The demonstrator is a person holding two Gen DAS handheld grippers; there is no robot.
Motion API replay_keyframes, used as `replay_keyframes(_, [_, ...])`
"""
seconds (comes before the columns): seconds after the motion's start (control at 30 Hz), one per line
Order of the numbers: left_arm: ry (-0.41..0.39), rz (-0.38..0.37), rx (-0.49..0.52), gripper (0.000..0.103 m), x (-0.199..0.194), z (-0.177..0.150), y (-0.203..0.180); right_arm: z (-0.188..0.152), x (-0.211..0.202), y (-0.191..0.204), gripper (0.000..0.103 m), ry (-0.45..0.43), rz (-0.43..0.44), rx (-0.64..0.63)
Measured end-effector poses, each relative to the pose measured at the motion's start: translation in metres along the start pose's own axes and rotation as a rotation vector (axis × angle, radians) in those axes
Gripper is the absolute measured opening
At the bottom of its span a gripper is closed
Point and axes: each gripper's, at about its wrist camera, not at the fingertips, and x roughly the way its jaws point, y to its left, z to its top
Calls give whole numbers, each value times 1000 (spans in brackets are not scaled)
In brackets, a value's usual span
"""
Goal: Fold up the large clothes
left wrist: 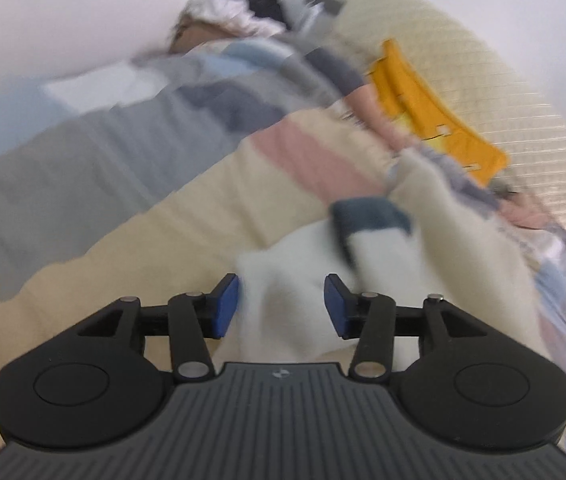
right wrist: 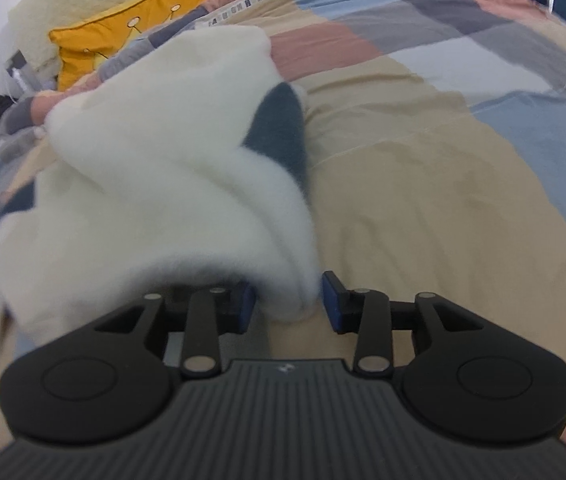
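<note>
A white fluffy fleece garment [right wrist: 155,168] with a dark teal panel [right wrist: 279,136] lies bunched on the patchwork bedspread [right wrist: 423,184]. In the right wrist view, a thick fold of it hangs between the blue pads [right wrist: 331,304] of my right gripper [right wrist: 287,305]. The jaws stand apart and the right pad is clear of the cloth. In the blurred left wrist view, the white fleece [left wrist: 291,280] and its teal cuff [left wrist: 367,216] lie just ahead. My left gripper [left wrist: 281,306] is open, with the cloth loose in the wide gap between its pads.
A yellow cushion [right wrist: 123,36] [left wrist: 435,112] leans on a cream quilted cover [left wrist: 483,80] at the head of the bed. A dark and white heap of clothes [left wrist: 239,8] lies at the far corner by the white wall. The beige, pink, grey and blue bedspread [left wrist: 163,184] spreads all around.
</note>
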Motion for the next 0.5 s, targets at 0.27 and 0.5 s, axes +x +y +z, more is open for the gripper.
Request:
replay_keyframes(0.27, [18,-179,130,62,-32,-21,-40,-11,-26,6,83,13,284,54])
replay_keyframes(0.5, [240,-287,53,66,13,-42,-53,-22,-3,29,83,160,410,53])
